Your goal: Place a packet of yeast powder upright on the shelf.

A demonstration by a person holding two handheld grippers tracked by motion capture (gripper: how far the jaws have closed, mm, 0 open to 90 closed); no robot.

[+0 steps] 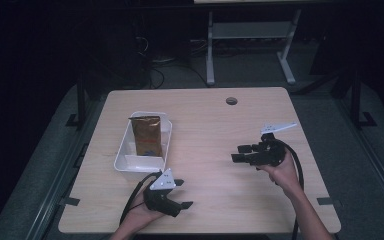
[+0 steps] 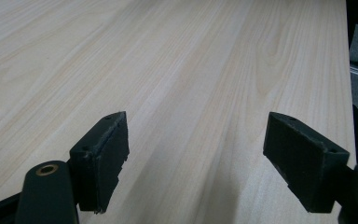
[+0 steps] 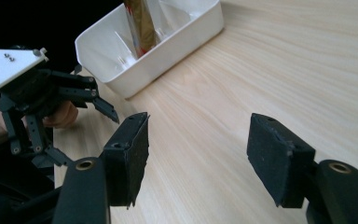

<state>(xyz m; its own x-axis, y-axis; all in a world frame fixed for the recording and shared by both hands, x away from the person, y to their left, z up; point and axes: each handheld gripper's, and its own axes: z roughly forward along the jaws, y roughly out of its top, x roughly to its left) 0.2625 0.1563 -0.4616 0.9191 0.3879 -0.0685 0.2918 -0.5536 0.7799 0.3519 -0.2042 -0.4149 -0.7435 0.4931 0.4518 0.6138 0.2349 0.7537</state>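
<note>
One table (image 1: 205, 120), one white bin (image 1: 125, 162), seemingly one brown packet (image 1: 146, 135), two tools.

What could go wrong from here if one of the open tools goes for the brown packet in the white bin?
The brown packet leans inside the narrow white bin, so a jaw may catch the wall and push the bin. The left tool sits close to the bin's near corner and could bump it. The right tool must cross open table.

Open tabletop (image 1: 215, 125) between the hand-held grippers; only obstacle the white bin (image 1: 122, 162) at left.
</note>
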